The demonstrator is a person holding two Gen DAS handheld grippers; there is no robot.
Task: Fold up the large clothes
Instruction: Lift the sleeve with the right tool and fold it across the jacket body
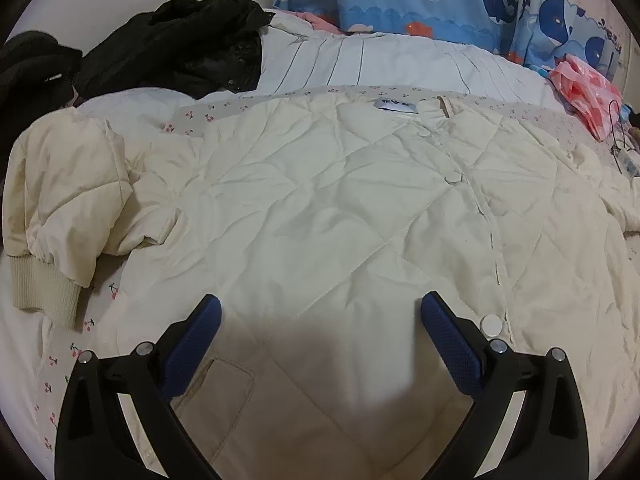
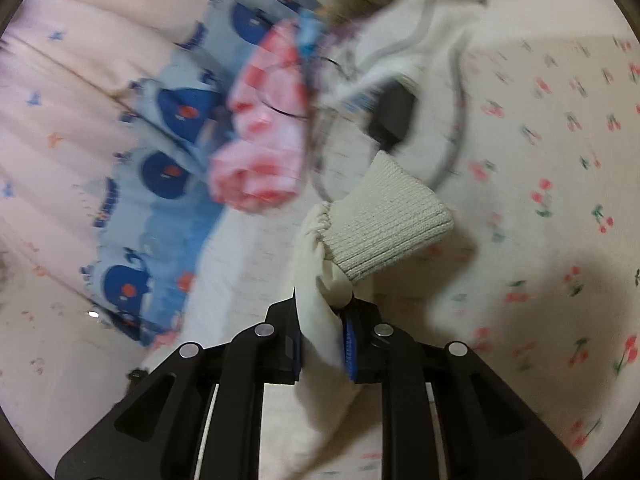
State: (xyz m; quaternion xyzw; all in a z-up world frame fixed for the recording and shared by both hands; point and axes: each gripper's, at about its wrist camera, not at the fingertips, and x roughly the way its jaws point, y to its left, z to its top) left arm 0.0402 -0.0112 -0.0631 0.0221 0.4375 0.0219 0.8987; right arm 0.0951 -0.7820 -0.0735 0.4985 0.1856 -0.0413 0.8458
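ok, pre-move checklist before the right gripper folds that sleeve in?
1. Right gripper shut on the sleeve: ok.
2. Knit cuff free beyond the fingers: ok.
3. Left gripper open, holding nothing, over the cream jacket: ok.
4. Jacket front lying flat, snaps shut: ok.
5. Other sleeve bunched, not flat: not ok.
6. Landing spot for the held sleeve: cannot tell, the right wrist view is blurred.

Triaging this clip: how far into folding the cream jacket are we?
Early. Done: cream quilted jacket lies spread front-up on the cherry-print sheet, buttoned. In hand: right gripper is shut on a sleeve just below its ribbed cuff. Left: the left gripper hovers open over the hem; other sleeve lies bunched, body unfolded.
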